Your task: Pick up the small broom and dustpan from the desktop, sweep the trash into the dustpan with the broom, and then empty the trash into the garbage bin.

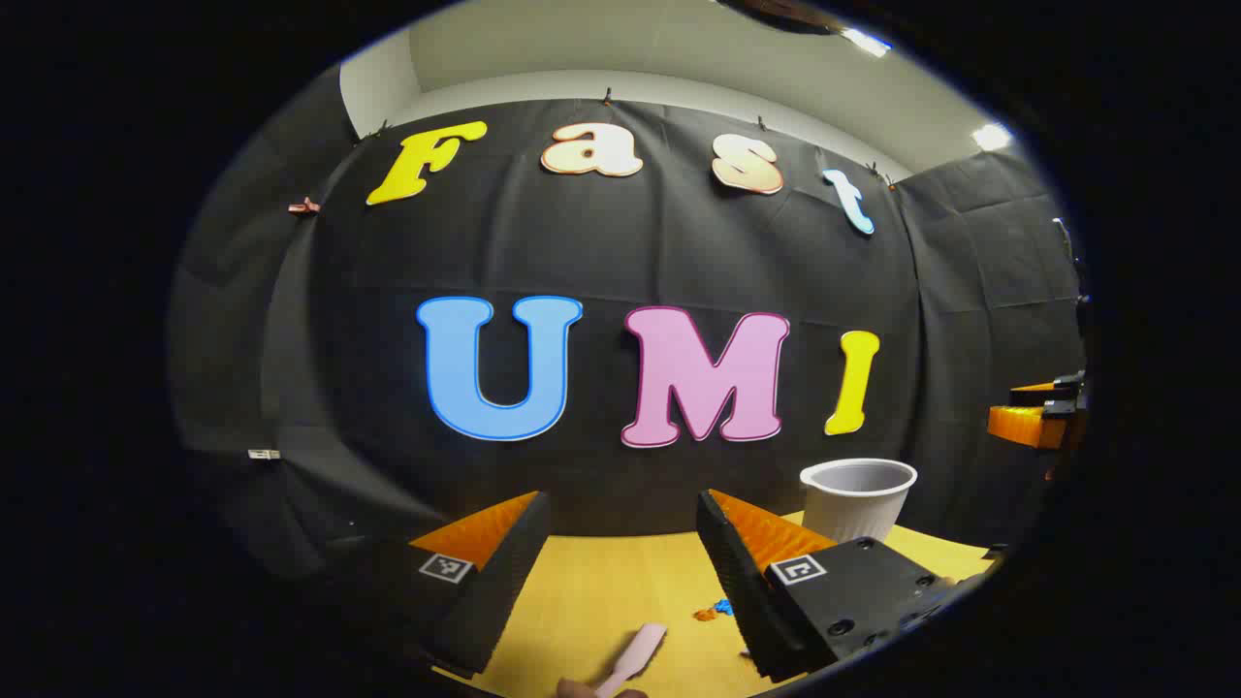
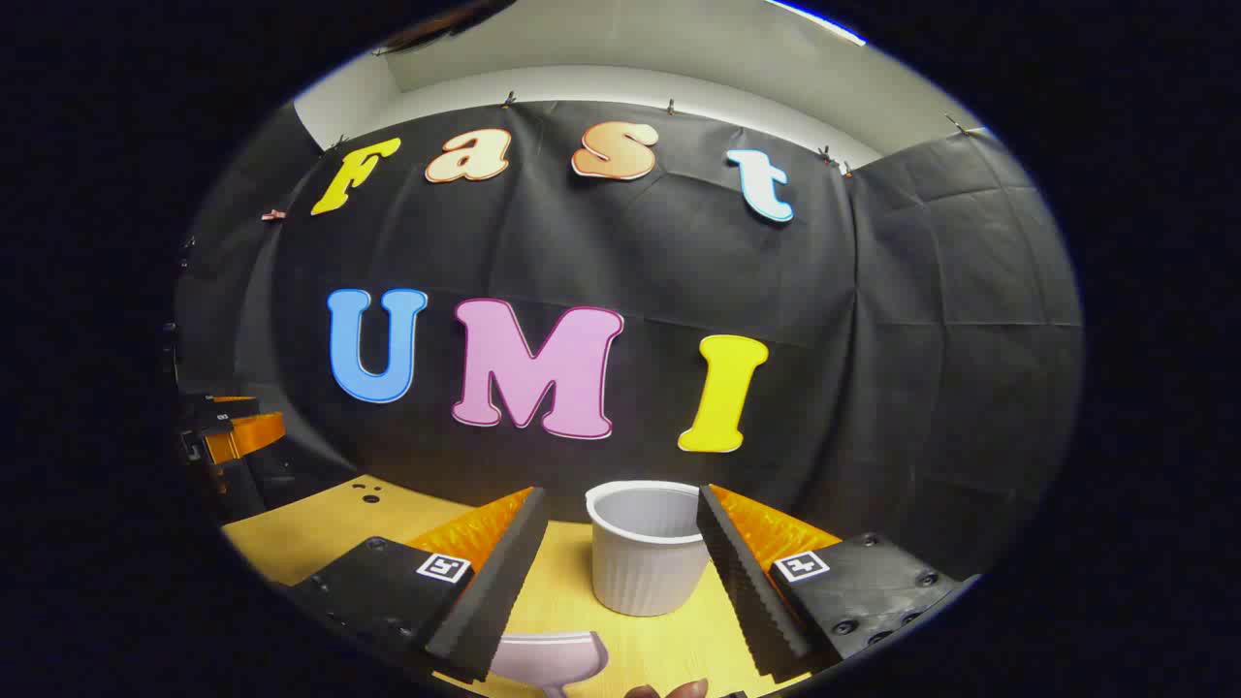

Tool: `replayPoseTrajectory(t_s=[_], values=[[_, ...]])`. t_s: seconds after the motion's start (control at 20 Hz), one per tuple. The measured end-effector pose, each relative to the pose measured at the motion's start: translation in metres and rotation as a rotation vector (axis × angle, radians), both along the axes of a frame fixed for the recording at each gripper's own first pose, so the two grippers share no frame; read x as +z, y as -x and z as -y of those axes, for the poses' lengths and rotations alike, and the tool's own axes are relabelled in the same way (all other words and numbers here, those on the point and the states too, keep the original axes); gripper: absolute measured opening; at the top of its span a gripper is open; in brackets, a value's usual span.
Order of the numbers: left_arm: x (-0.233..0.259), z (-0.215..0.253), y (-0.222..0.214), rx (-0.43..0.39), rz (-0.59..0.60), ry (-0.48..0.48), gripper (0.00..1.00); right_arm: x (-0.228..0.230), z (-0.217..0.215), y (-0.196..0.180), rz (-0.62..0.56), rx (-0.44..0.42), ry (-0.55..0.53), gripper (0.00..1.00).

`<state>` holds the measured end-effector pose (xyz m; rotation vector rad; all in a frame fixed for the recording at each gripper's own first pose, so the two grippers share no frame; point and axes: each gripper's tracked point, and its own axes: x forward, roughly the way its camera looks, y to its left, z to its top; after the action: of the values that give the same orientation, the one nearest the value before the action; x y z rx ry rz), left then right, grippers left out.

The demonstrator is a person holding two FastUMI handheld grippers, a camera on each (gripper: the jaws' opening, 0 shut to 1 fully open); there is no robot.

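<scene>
In the left gripper view the left gripper (image 1: 620, 582) hangs above the yellow desktop (image 1: 601, 582) with its two black, orange-backed fingers (image 1: 494, 572) spread wide and nothing between them. Taking the white ribbed garbage bin (image 1: 857, 498) as the landmark, the bin stands upright at the far edge of the desktop, against the black cloth wall, and this gripper sits nearer the camera and to the bin's left. A pale pink handle, seemingly the small broom (image 1: 635, 657), lies flat on the desktop well in front of the bin, in the gap between the fingers. A few small scraps of orange and blue trash (image 1: 713, 612) lie near the broom handle, between it and the bin, partly hidden by the gripper's finger. In the right gripper view the right gripper (image 2: 620, 572) points straight at the garbage bin (image 2: 648, 545), its fingers (image 2: 751, 591) likewise wide apart and empty, framing the bin on both sides without touching it. The pale dustpan (image 2: 548, 656) rests on the desktop (image 2: 320, 528) just in front of the bin, low between the fingers
</scene>
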<state>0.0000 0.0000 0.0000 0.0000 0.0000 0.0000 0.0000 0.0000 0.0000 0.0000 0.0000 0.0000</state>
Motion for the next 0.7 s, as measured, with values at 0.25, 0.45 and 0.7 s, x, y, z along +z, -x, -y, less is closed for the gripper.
replayPoseTrajectory(t_s=[0.25,0.45,0.7], values=[[0.0,-0.002,0.003,0.015,-0.006,-0.014,0.96,-0.01,-0.023,-0.007,-0.018,0.072,-0.002,0.97],[-0.005,-0.001,0.003,0.005,-0.015,-0.02,0.95,-0.015,-0.033,-0.007,-0.034,0.091,0.009,0.97],[-0.013,-0.002,0.001,-0.022,-0.026,-0.025,0.96,-0.018,-0.047,-0.004,-0.051,0.12,0.003,0.97]])
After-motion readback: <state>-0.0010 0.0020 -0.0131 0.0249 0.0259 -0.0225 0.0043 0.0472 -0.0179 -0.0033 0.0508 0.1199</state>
